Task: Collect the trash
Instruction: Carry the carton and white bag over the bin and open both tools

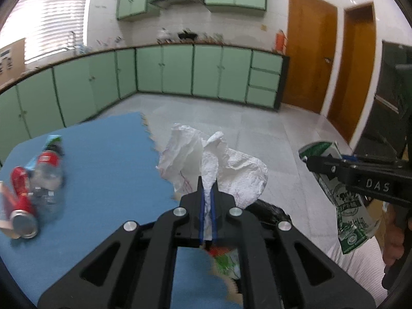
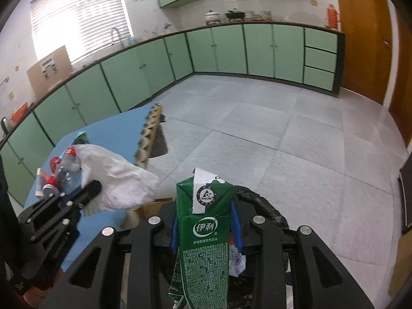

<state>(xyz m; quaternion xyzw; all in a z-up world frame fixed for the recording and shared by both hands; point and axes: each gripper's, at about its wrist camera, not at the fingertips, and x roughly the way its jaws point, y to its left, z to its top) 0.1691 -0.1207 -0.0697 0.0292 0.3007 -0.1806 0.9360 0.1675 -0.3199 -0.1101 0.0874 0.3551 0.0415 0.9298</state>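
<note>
The green milk carton (image 2: 203, 234) is sitting upright between the blue-padded fingers of the right gripper (image 2: 206, 228), which is clamping it around its mid-body; it is hanging in the air over what looks like a black-lined bin (image 2: 260, 206), though only part of the rim is showing. The left gripper (image 1: 208, 193) is pinching a crumpled white paper wad (image 1: 211, 164), jaws nearly closed on a thin fold of it, just off the edge of the blue mat (image 1: 108, 154). Still waiting on the mat: a red can (image 1: 22, 206), a clear plastic bottle with a red label (image 1: 49, 177), and a small carton behind them, all lying close together. Judgement: both items are being carried to the bin. Risks: the paper is being held by one thin fold only, so it could be slipping or tearing free and landing on the floor beside the bin; the carton is flattened and soft, so it may be twisting in the pads on release and catching the rim. The two grippers are working near each other, so a collision is possible.
</note>
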